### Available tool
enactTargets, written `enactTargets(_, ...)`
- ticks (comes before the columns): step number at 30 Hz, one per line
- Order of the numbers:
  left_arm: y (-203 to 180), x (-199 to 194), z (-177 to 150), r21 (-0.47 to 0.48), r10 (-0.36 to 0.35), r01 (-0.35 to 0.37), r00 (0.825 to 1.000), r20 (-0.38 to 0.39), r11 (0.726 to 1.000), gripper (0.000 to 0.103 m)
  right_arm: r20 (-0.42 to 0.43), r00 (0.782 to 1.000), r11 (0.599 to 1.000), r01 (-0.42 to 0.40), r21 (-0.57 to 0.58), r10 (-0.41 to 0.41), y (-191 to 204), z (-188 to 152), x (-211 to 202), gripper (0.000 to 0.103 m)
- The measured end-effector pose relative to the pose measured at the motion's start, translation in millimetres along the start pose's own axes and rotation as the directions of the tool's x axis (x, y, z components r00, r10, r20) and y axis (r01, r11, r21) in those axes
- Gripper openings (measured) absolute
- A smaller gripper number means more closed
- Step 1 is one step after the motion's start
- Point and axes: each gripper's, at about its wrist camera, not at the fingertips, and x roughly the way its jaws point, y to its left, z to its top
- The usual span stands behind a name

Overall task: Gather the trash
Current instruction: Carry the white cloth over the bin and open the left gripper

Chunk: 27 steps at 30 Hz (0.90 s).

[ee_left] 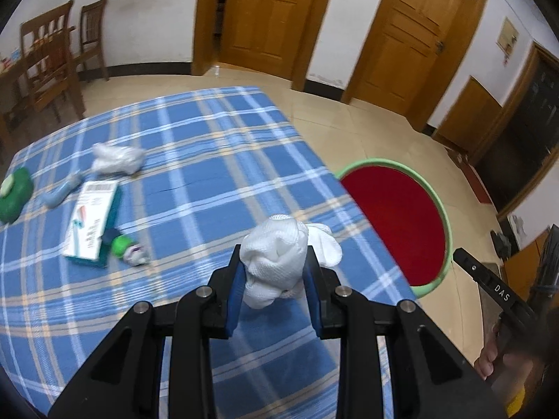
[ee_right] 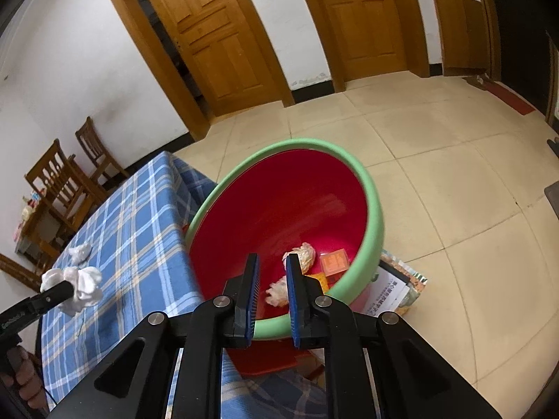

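Note:
My left gripper (ee_left: 276, 262) is shut on a crumpled white tissue (ee_left: 279, 258) and holds it above the blue plaid table (ee_left: 195, 146), near its right edge. The same tissue (ee_right: 80, 288) shows at the left of the right wrist view. A red basin with a green rim (ee_left: 401, 220) stands on the floor beside the table. My right gripper (ee_right: 272, 262) is open and empty above the basin (ee_right: 374, 209). Inside the basin lie crumpled paper wads (ee_right: 304, 255) and an orange packet (ee_right: 335, 262). More trash on the table: a white wad (ee_left: 117, 159), a white-teal box (ee_left: 92, 223), a small green-capped piece (ee_left: 127, 248).
A green container (ee_left: 14, 192) and a pale blue object (ee_left: 61, 192) lie at the table's left. Wooden chairs (ee_left: 52, 59) stand by the far wall. Papers and books (ee_right: 394, 289) lie on the tiled floor under the basin. Wooden doors (ee_left: 265, 17) stand behind.

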Motion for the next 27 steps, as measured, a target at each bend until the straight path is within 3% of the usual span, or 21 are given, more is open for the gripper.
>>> enactTargets(12,-66.6,32.3,6.6,0.143,-0.070,0.075,0.997,-0.040,0.987,0.031,0.033,0.999,0.999,0.016,0.041,-0.017,-23.2,2.9,-14.7,0.018)
enactTargets(23,-111.0,62.7,16.2,0.217,-0.115,0.128,0.991,-0.073,0.968,0.031,0.023,0.999,0.996,0.030,0.079,-0.032,-39.1,2.2,-14.2,0.019)
enactTargets(27,-118.6,66.4,20.5,0.222,-0.124,0.136,0.990,-0.066,0.965,0.044,0.025,0.999,0.995,0.035,0.089,-0.037,-44.5,1.5,-16.6,0.019)
